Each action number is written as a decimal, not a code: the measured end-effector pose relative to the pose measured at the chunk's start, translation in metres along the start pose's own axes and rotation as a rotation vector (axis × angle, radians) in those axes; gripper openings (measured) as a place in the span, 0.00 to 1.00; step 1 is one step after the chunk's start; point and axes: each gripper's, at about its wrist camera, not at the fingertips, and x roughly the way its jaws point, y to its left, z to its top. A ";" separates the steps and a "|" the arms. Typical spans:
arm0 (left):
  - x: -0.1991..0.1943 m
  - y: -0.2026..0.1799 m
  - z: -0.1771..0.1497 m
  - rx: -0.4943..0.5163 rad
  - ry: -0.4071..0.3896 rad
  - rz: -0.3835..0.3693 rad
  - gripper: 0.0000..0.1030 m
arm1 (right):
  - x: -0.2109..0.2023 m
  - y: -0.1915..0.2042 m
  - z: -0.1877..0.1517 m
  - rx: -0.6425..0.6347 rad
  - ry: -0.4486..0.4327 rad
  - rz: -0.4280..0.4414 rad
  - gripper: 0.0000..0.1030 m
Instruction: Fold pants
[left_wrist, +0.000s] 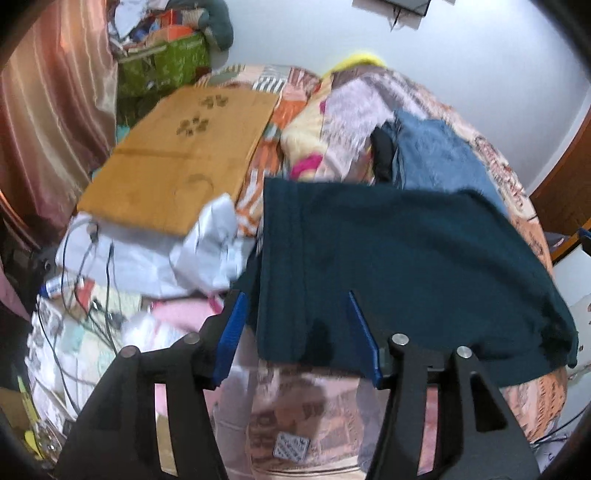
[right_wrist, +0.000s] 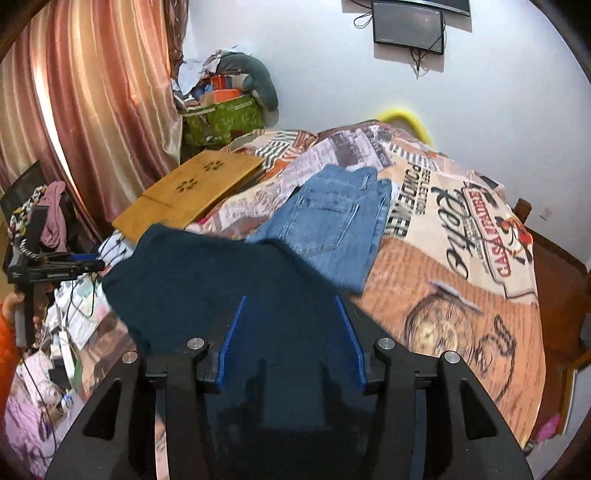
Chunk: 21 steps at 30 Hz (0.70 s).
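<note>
Dark teal pants (left_wrist: 388, 266) folded beside the blue jeans (right_wrist: 332, 221) | left gripper (left_wrist: 295, 332) and right gripper (right_wrist: 291, 339) jaws released, nothing held | lift clear gently so cloth doesn't snag, then smooth edges

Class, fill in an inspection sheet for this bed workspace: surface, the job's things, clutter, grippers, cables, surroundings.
Surface: bed with a printed bedspread, rumpled at the far end.
Job's things: dark teal pants lying folded on the bed; folded blue jeans beyond them.
Clutter: wooden board on the bed; white bags and small items beside it.
Grippers: left gripper and right gripper over the teal pants, jaws apart, pads not pressing the cloth.
Cables: black cables trailing across the side clutter.
Surroundings: curtain, wall screen, full green bag.
</note>
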 end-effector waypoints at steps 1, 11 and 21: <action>0.009 0.002 -0.006 -0.013 0.025 0.001 0.54 | 0.002 0.003 -0.006 0.000 0.012 0.004 0.43; 0.041 -0.004 -0.023 -0.030 0.047 0.031 0.40 | 0.023 0.013 -0.057 0.006 0.137 0.002 0.43; 0.000 0.016 0.020 -0.001 -0.109 0.146 0.38 | 0.017 0.011 -0.062 0.015 0.139 -0.001 0.43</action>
